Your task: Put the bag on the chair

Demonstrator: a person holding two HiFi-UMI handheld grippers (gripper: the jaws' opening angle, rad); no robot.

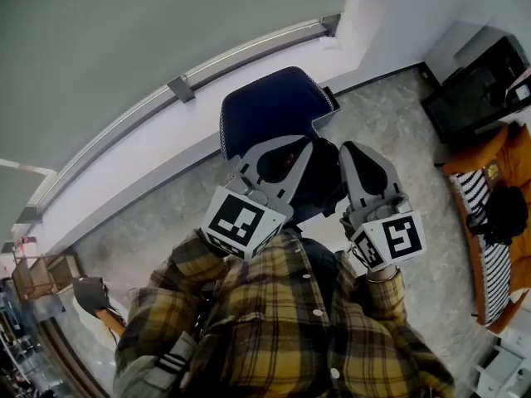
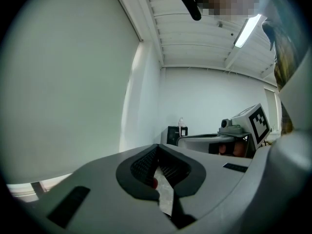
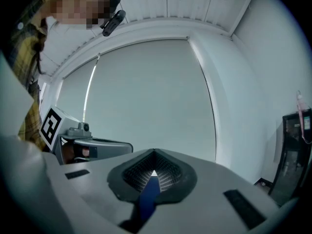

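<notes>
A blue chair (image 1: pixel 265 110) stands on the marble floor by the white wall, straight ahead of me. I hold both grippers side by side above its seat, pointing roughly level. My left gripper (image 1: pixel 282 148) is shut, and in its own view only a slit of floor shows between its pads (image 2: pixel 146 167). My right gripper (image 1: pixel 353 152) is shut too, and its slit shows the blue of the chair (image 3: pixel 148 199). A dark shape (image 1: pixel 319 189) lies between the two grippers; whether it is the bag or the shaded seat I cannot tell.
At the right stands an orange sofa (image 1: pixel 514 160) with a striped cloth and a black bundle (image 1: pixel 504 214) on it. A black cabinet (image 1: pixel 477 85) sits in the far right corner. Wooden furniture (image 1: pixel 41 276) is at the left. A long window ledge (image 1: pixel 182 85) runs behind the chair.
</notes>
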